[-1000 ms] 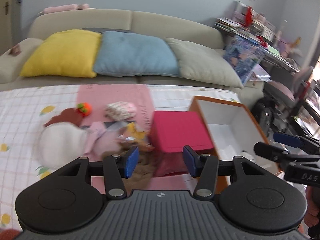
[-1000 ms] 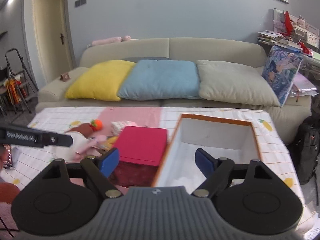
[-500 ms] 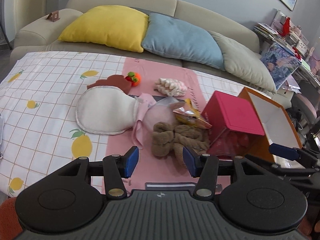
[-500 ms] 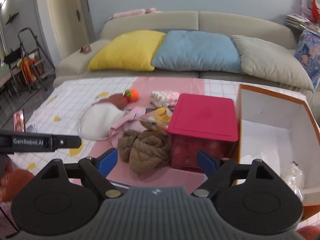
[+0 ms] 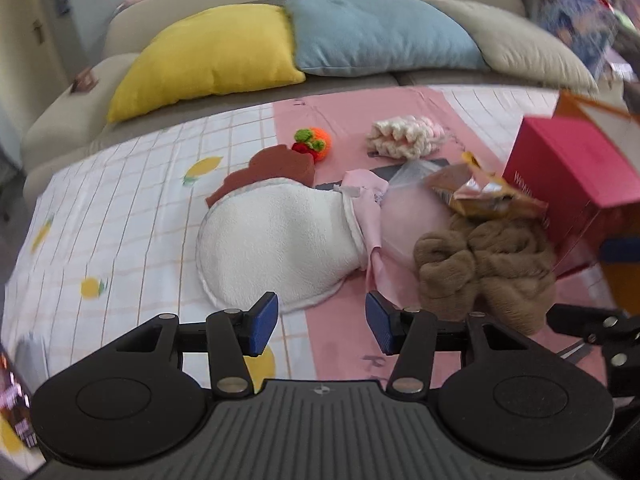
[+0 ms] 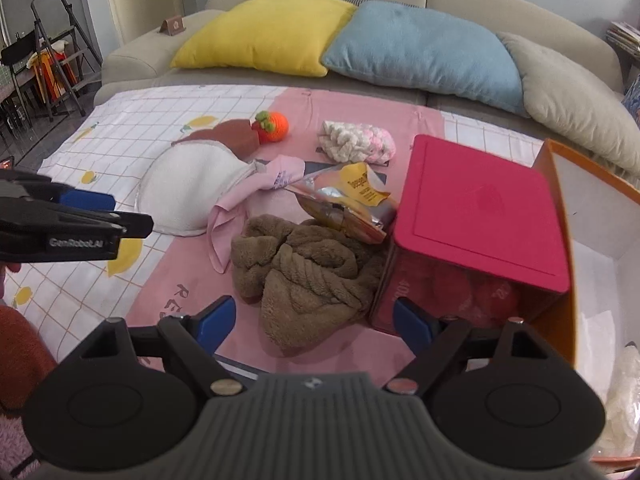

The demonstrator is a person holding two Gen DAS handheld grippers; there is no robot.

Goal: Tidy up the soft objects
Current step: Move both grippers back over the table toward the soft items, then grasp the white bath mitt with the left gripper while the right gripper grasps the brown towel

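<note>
A brown fluffy cloth [image 6: 304, 268] lies crumpled on the pink mat, also in the left wrist view [image 5: 484, 264]. A white fleece pad [image 5: 276, 240] [image 6: 188, 188] lies left of it, with a pink cloth [image 5: 372, 216] [image 6: 248, 196] between them. A knitted orange toy [image 5: 314, 142] [image 6: 274, 124] and a cream knitted piece [image 5: 404, 136] [image 6: 356, 144] lie farther back. My left gripper [image 5: 322, 324] is open and empty just in front of the white pad. My right gripper [image 6: 314, 316] is open and empty in front of the brown cloth.
A red lidded box [image 6: 476, 220] [image 5: 572, 176] stands right of the brown cloth, with an open orange-rimmed white box [image 6: 580, 208] beside it. A snack packet [image 6: 348, 204] lies on the pile. A sofa with yellow [image 6: 260, 32], blue and grey cushions stands behind the table.
Both grippers have dropped and moved closer to the pile of soft things. The left one has swung left toward the white pad. Both stay open.
</note>
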